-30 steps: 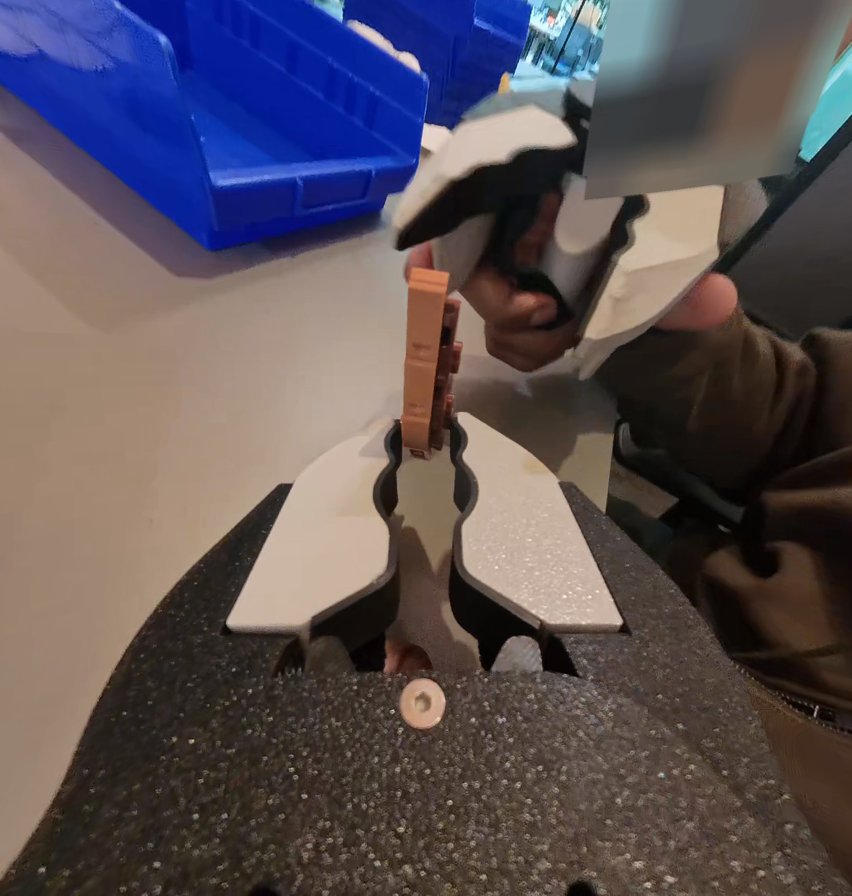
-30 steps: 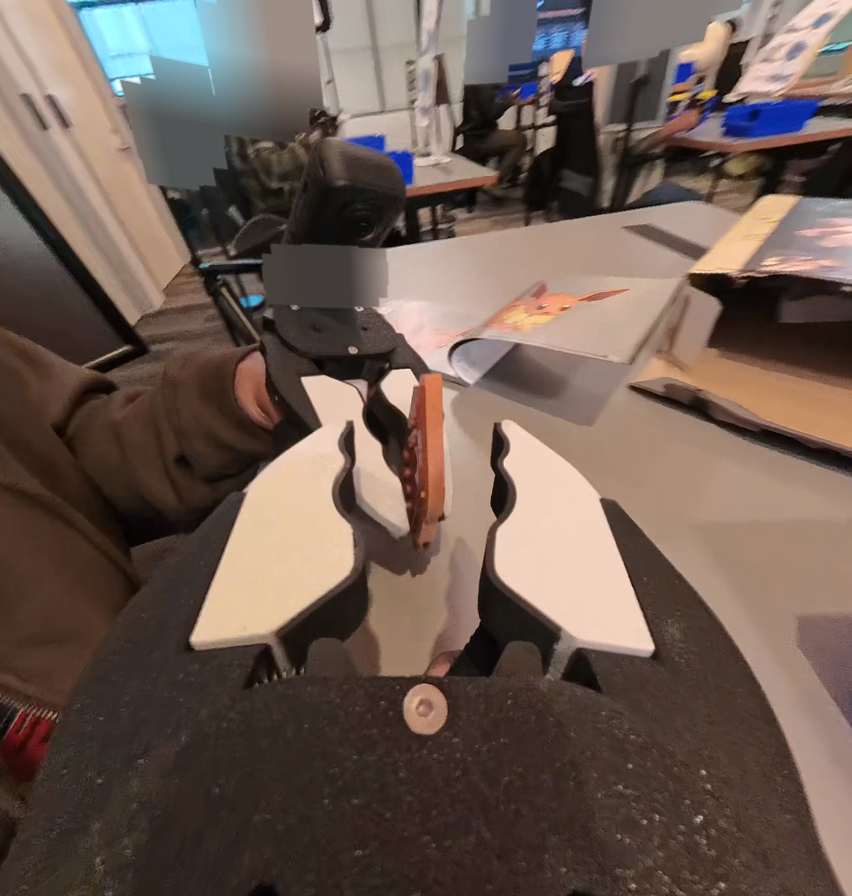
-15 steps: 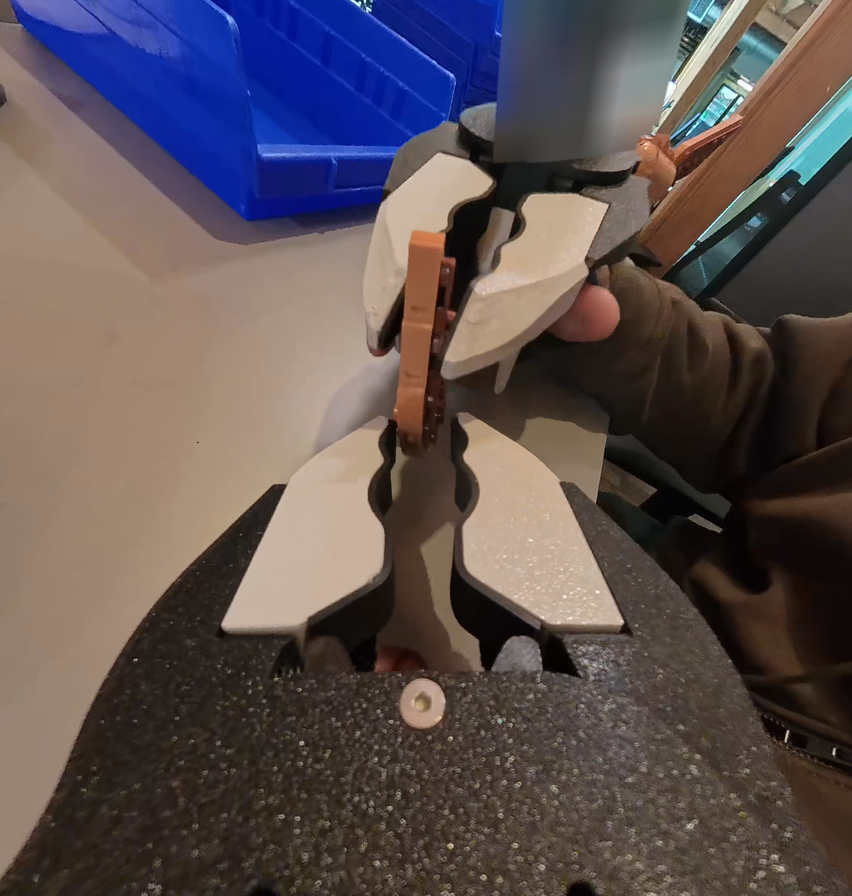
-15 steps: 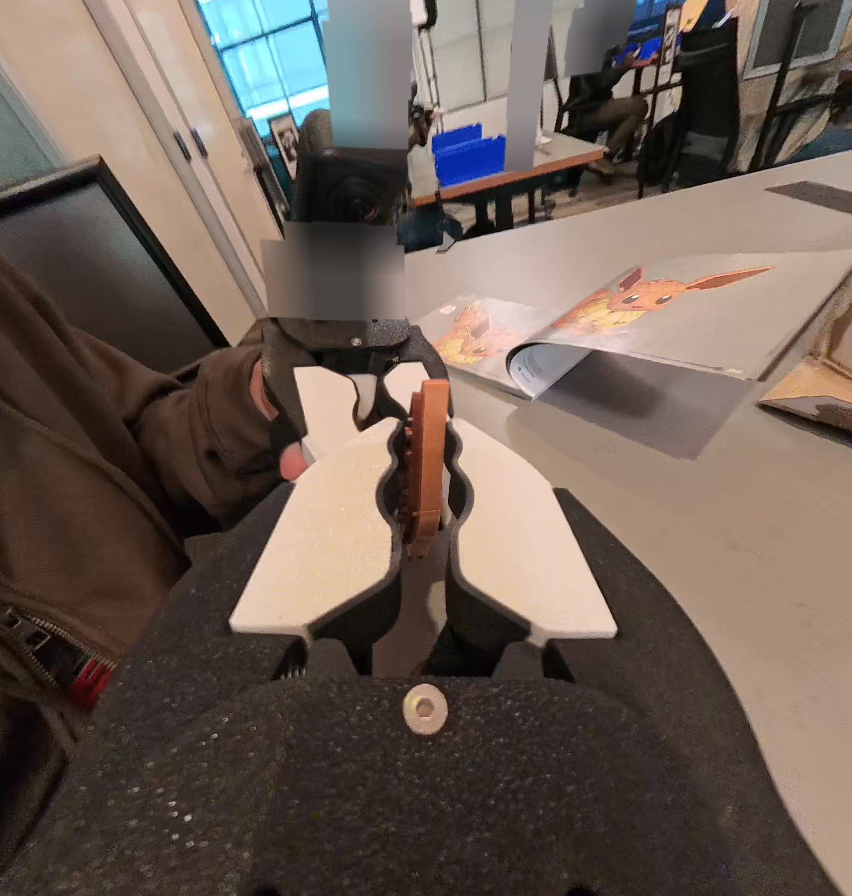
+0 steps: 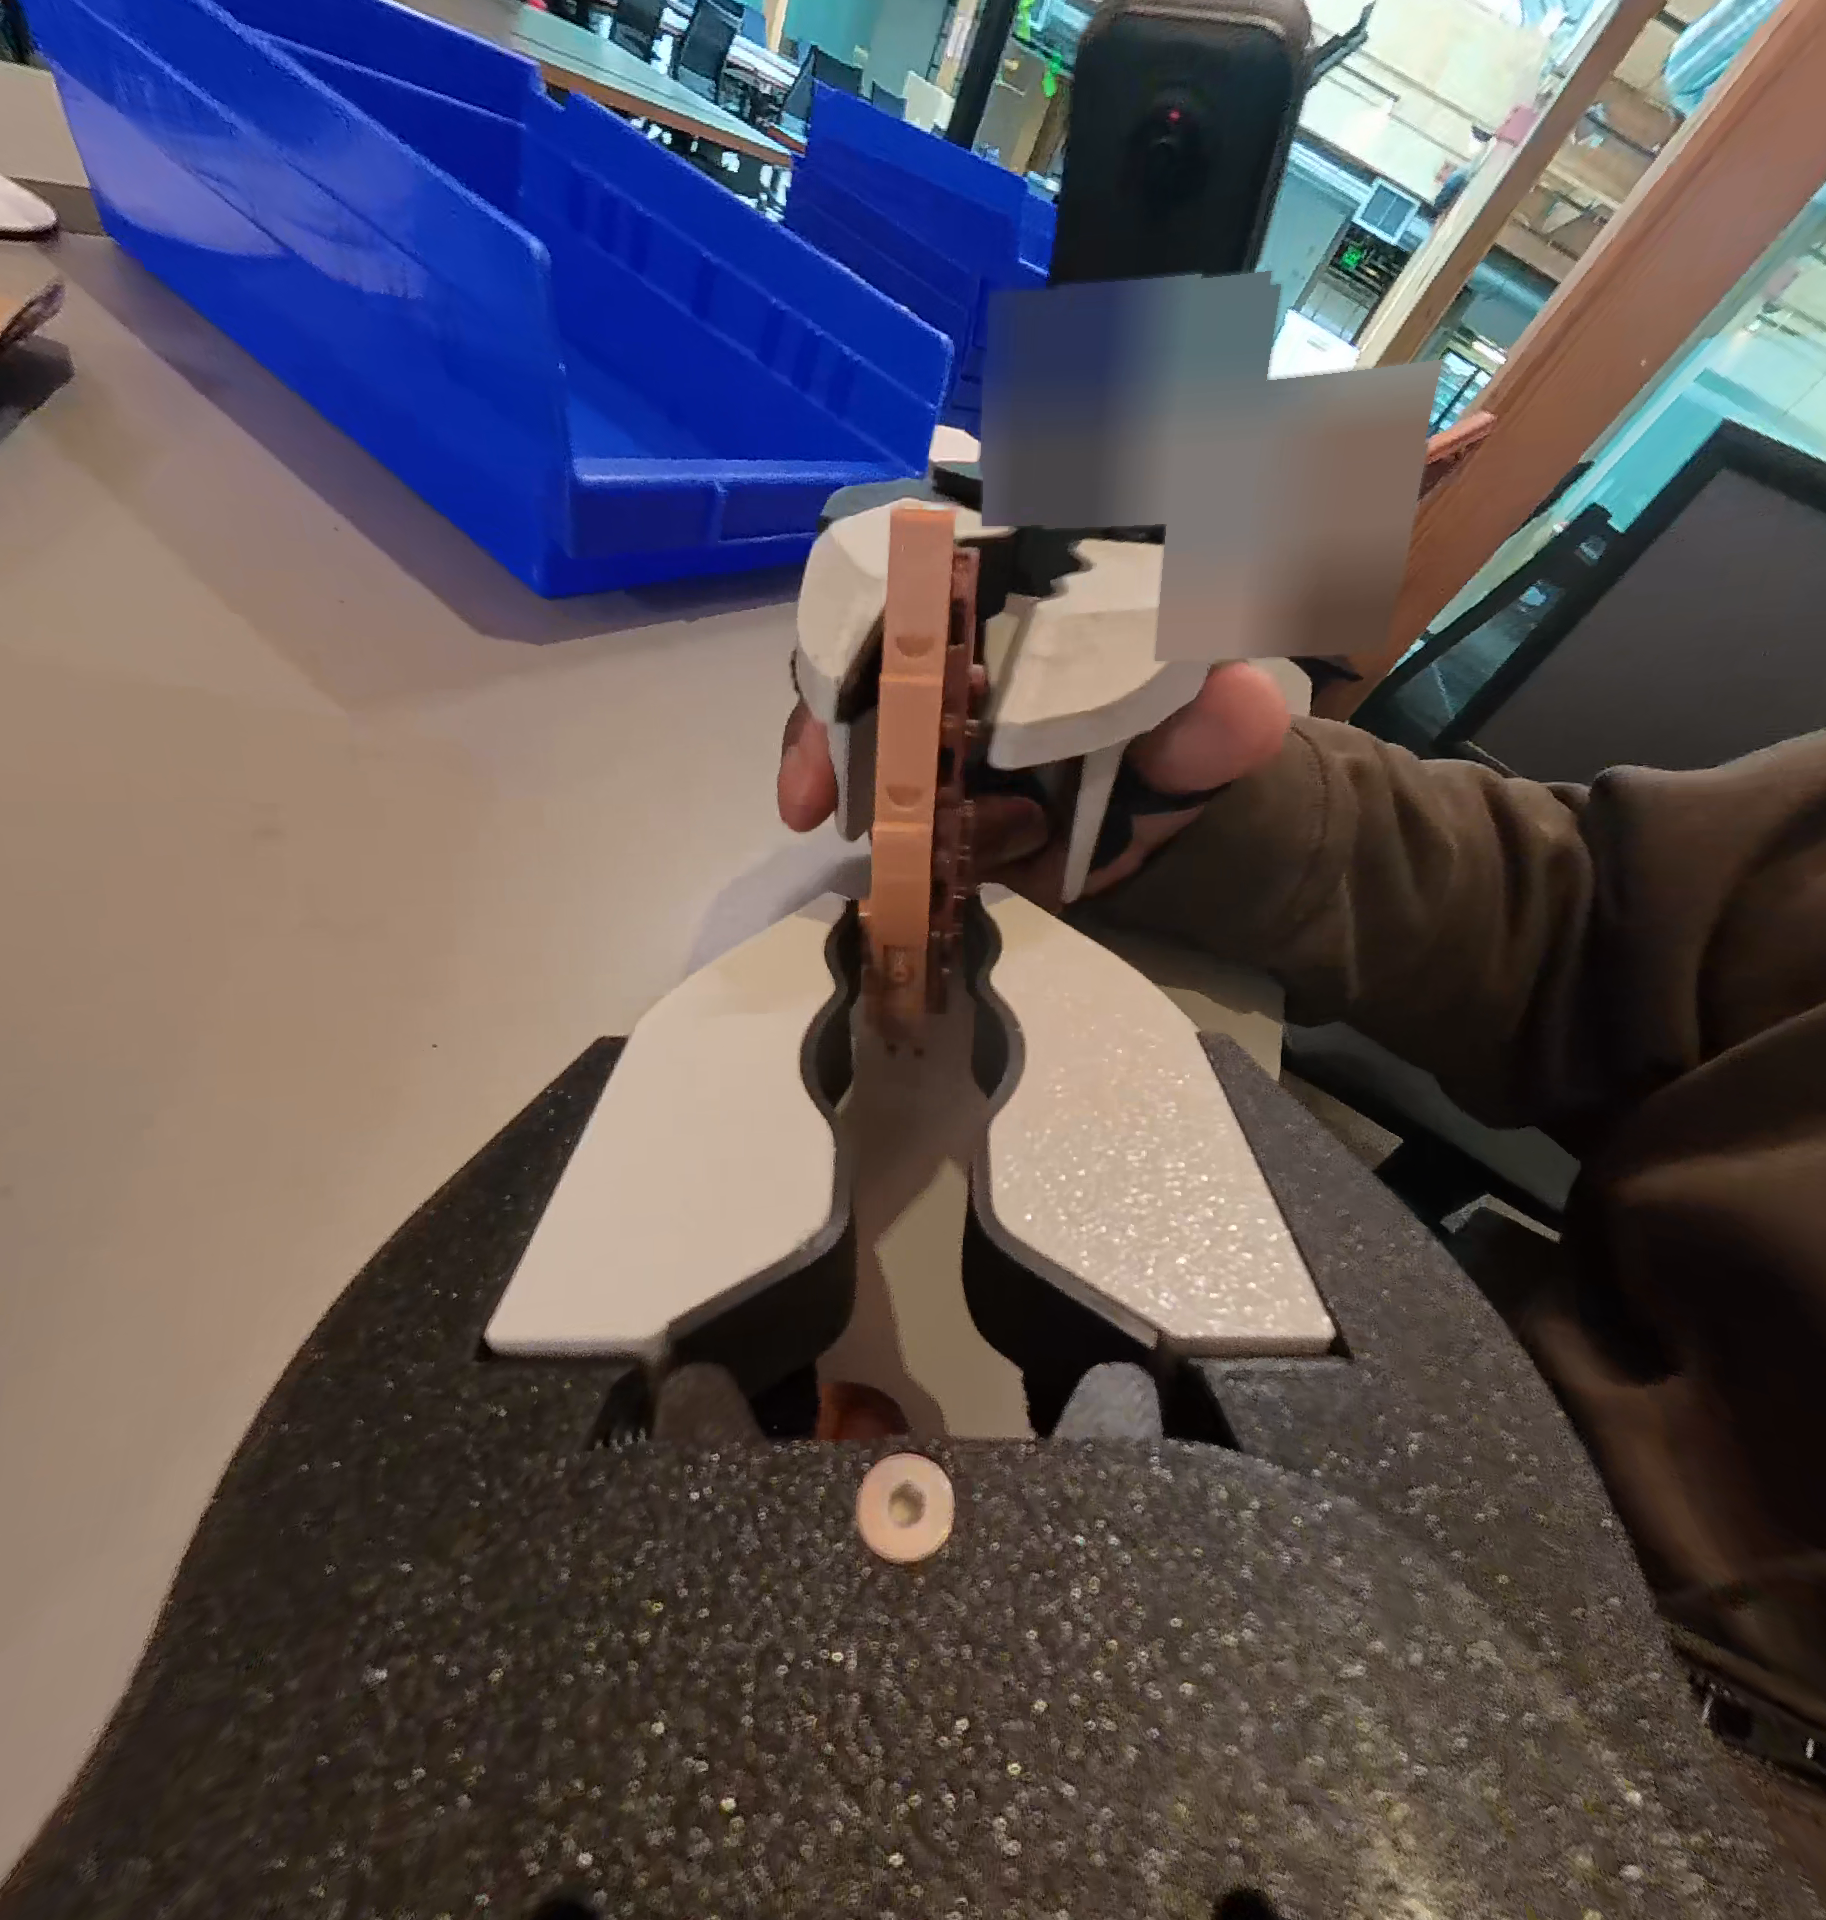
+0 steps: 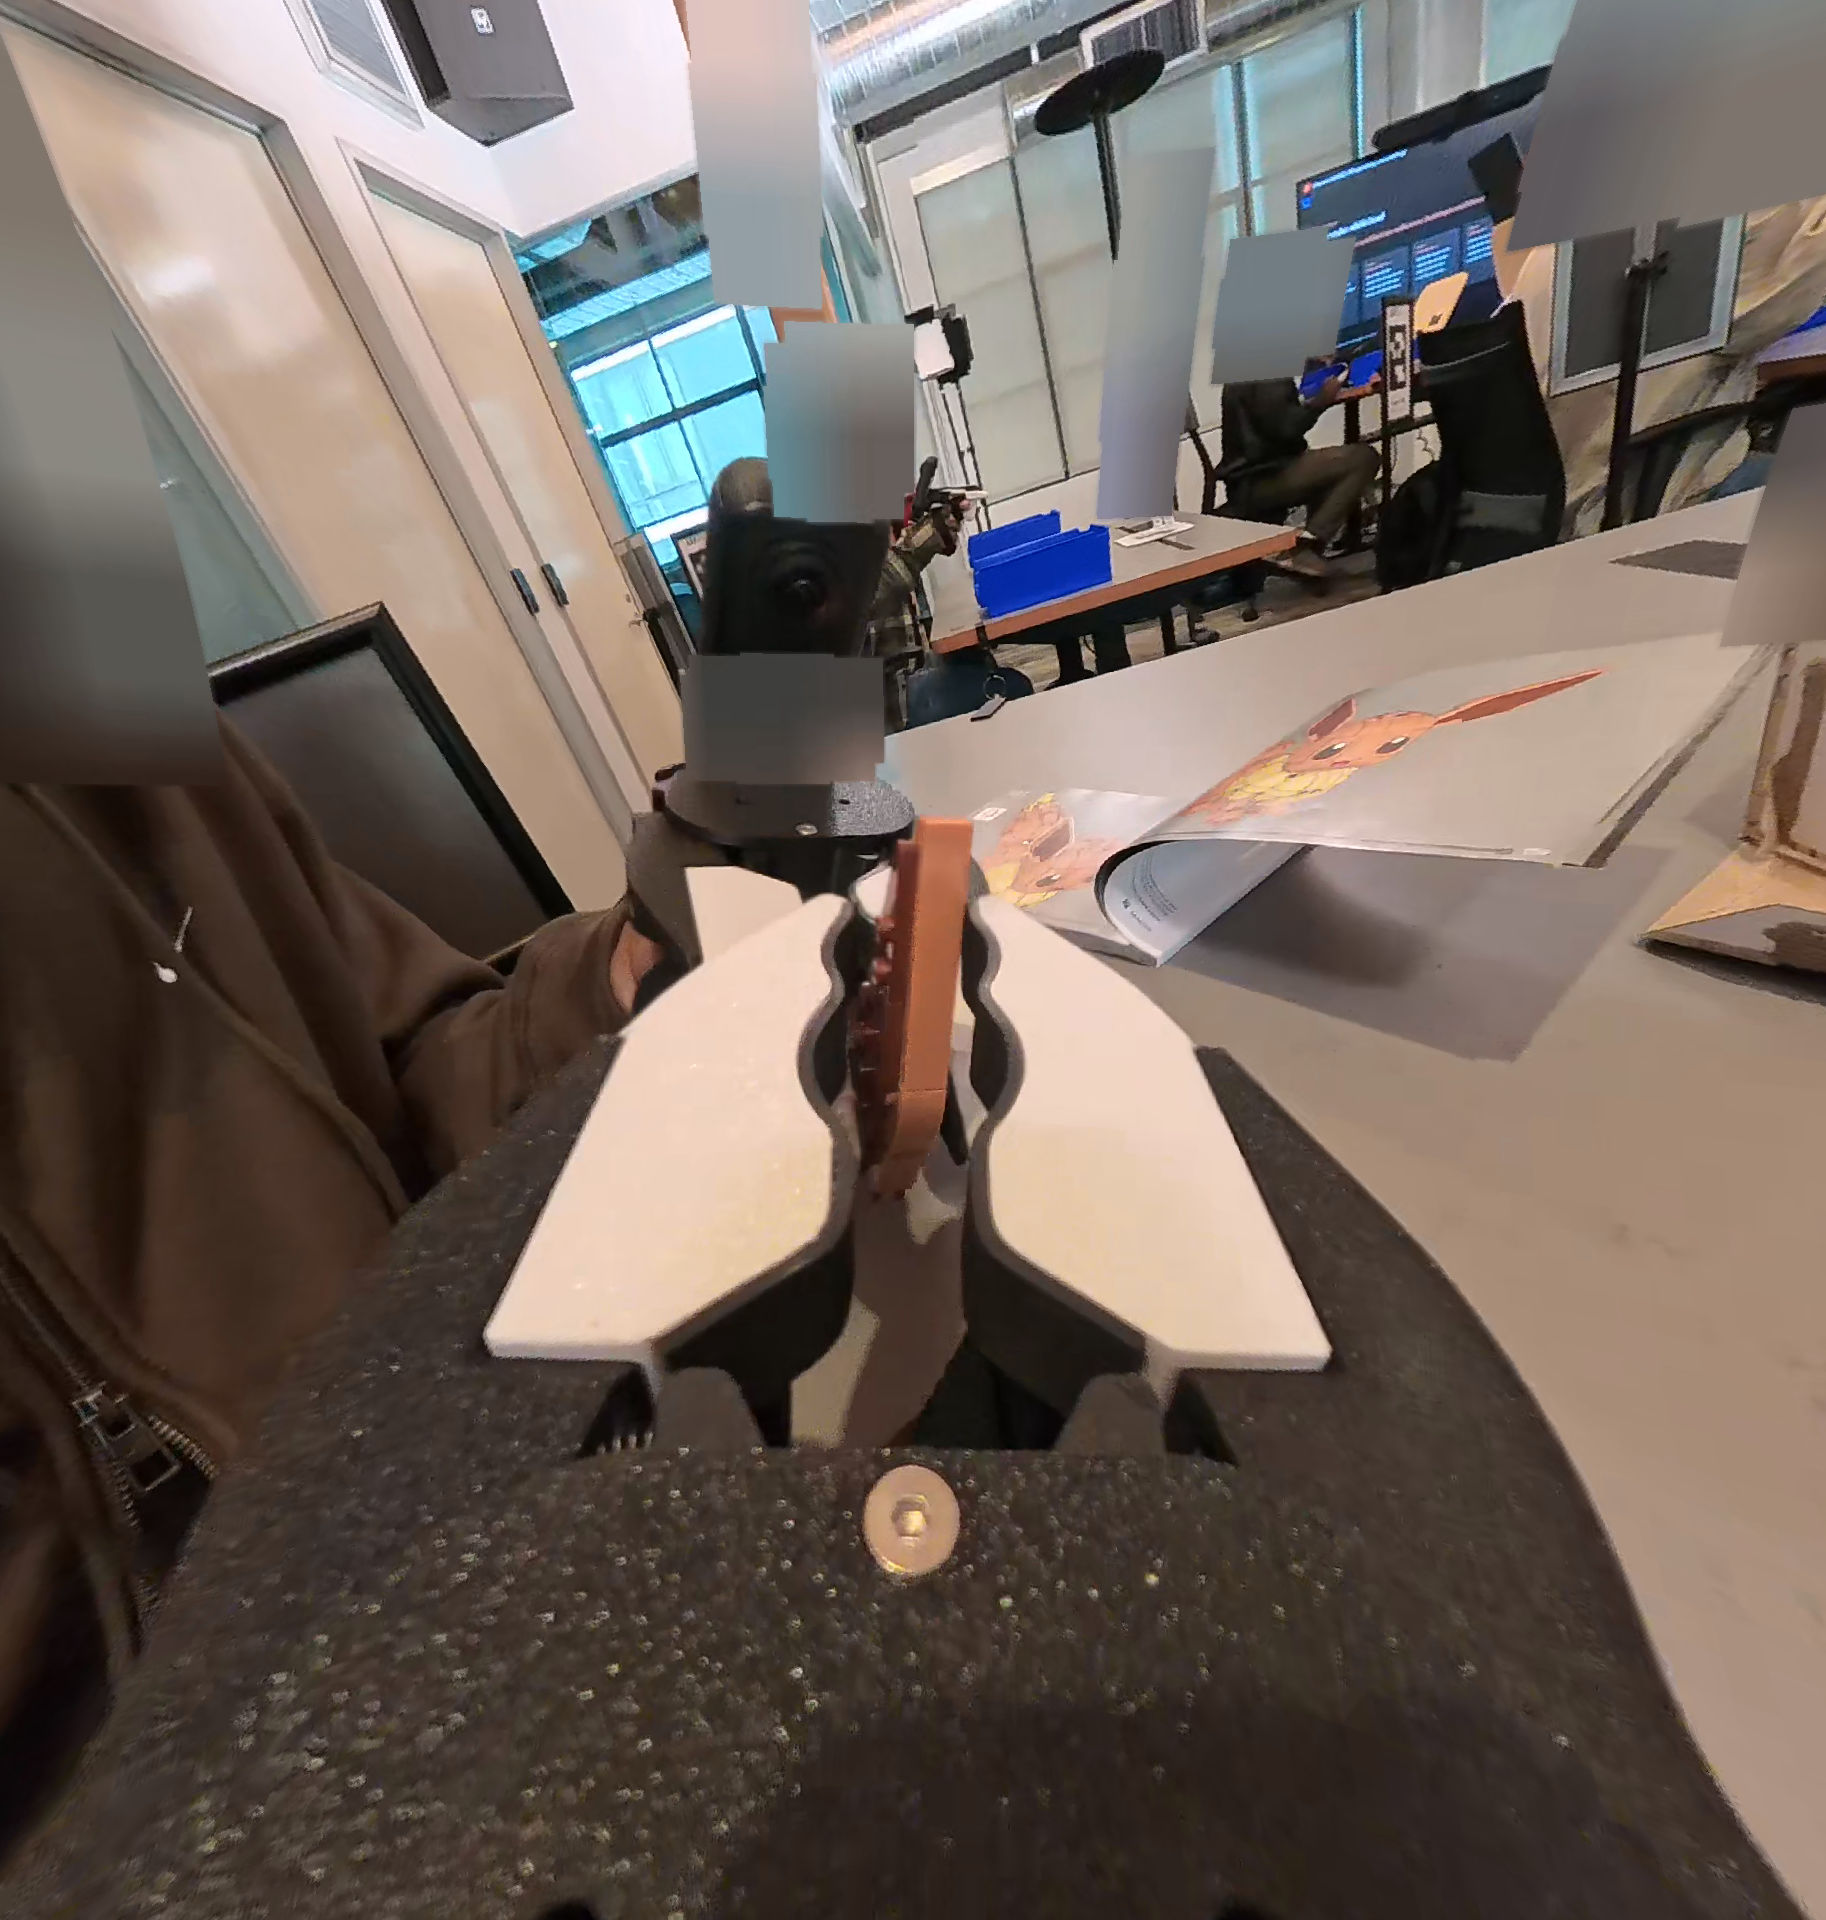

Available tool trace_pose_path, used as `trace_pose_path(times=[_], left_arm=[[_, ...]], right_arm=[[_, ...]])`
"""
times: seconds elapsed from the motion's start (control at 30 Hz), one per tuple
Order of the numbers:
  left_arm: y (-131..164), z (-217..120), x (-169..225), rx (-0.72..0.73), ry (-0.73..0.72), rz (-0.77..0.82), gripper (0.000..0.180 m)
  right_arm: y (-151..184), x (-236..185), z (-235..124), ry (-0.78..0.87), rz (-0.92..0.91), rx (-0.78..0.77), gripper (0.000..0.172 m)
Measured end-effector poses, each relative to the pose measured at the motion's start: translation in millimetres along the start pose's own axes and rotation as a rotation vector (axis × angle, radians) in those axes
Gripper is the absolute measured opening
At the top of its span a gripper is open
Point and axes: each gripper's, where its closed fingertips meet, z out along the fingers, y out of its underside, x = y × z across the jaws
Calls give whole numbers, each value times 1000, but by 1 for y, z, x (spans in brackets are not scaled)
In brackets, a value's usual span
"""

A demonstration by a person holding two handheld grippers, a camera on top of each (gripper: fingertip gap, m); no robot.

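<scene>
Change since a second ago: right claw (image 6: 909,997), then standing wide with the piece loose between its fingers, is now closed on the piece; my left claw (image 5: 914,977) gripped the near end then and grips it now.
Blue bins (image 5: 493,343): far left of the left view, two open-fronted plastic bins on the grey table (image 5: 265,831), well apart from both claws.
Brick assembly (image 5: 914,727): a thin stack of toy building plates held on edge, above the table and between my two claws. One face is a smooth tan-orange plate with segment lines and small half-round notches; the other carries darker reddish-brown studded bits.
Left claw: clamped on the lower end of the assembly, white fingers (image 5: 743,1122) pressed to either side near the tips.
Right claw: clamped on the opposite end; in its own view the assembly (image 6: 924,997) stands upright between the wavy inner edges, orange plate toward the right finger (image 6: 1106,1122), brown studs toward the left one.
Hand (image 5: 1200,727): bare fingers and a brown sleeve wrap the right claw's handle.
Booklet (image 6: 1356,790): open, with cartoon animal art on the cover, lying on the table right of the claws.
Cardboard box (image 6: 1802,831): torn, at the far right edge, beyond the booklet.
</scene>
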Motion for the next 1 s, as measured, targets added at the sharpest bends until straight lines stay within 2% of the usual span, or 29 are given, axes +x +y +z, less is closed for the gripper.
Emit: trace_pose_path(times=[0.1, 0.5, 0.77, 0.9, 1.0], left_arm=[[1, 1, -4, -10, -11, -26, 19], [-2, 6, -14, -27, -50, 9, 19], [-13, 17, -31, -75, -162, 58, 19], [-13, 15, -38, -41, -157, 49, 18], [-7, 16, -38, -55, -135, 20, 18]], right_arm=[[-5, 3, -4, 5, -6, 31, 24], [-18, 17, -11, -76, -6, 80, 24], [-40, 42, -18, 56, -159, 208, 21], [-42, 55, -19, 55, -159, 197, 19], [-34, 47, -17, -1, -138, 137, 14]])
